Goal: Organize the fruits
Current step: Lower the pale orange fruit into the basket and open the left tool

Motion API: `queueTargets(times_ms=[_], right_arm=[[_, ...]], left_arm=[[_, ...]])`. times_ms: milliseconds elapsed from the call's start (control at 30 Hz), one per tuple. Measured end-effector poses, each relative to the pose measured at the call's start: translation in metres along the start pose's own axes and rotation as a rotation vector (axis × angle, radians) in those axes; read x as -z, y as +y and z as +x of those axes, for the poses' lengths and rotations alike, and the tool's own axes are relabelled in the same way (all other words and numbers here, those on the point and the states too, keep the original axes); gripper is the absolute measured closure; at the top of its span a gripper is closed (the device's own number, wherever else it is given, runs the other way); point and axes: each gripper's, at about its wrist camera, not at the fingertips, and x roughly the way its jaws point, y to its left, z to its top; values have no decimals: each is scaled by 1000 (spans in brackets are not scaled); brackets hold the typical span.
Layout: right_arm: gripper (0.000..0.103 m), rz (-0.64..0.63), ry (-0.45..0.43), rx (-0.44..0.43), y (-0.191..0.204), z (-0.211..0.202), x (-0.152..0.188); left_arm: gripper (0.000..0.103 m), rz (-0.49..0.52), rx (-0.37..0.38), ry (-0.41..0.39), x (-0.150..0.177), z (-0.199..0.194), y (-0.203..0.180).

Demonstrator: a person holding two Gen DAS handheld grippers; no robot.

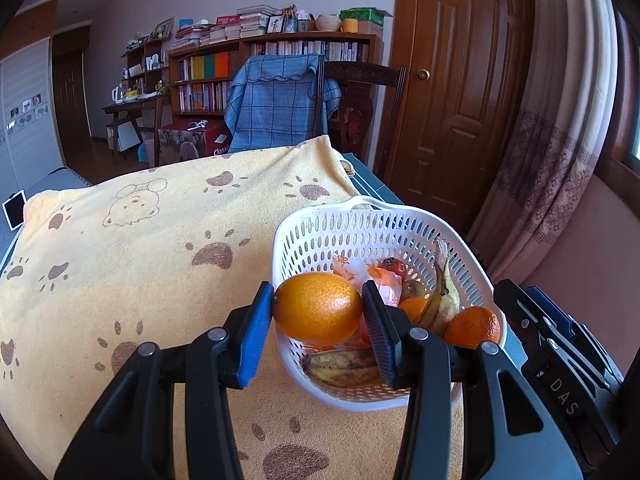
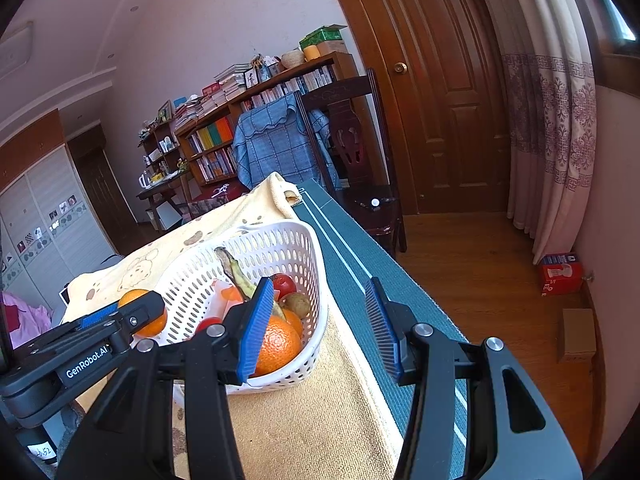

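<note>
Surface: a table with a dark green top edged by white lines, mostly covered by a yellow towel printed with brown paw marks and a bear face. The green strip shows bare along the towel's right side.

Basket: a white perforated plastic basket stands on the towel near the table's right edge. Contents: a browned banana leaning on the wall, a second spotted banana lying on the bottom, a mandarin, a red fruit, a brownish kiwi-like fruit, and a crumpled wrapper.

Left gripper: blue pads clamped on a large orange, one pad at each end, held over the basket's near-left rim.

Right gripper: jaws parted with nothing between them, hovering at the basket's right side over the towel and green strip; its left pad stands in front of the mandarin.

Room: a wooden panelled door; patterned pale curtains; a long bookshelf topped with stacked books and boxes; a carved wooden chair draped with a blue checked cloth; wooden floor with a red box and a cardboard box against the wall.
</note>
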Motion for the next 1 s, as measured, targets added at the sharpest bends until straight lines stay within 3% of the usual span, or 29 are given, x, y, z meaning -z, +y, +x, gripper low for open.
queueTargets(times_ms=[800, 1000], right_arm=[[53, -1, 1, -2, 1, 2, 0], [53, -1, 0, -2, 1, 2, 0]], left_arm=[[56, 29, 15, -19, -1, 1, -8], [51, -33, -5, -38, -1, -12, 11]])
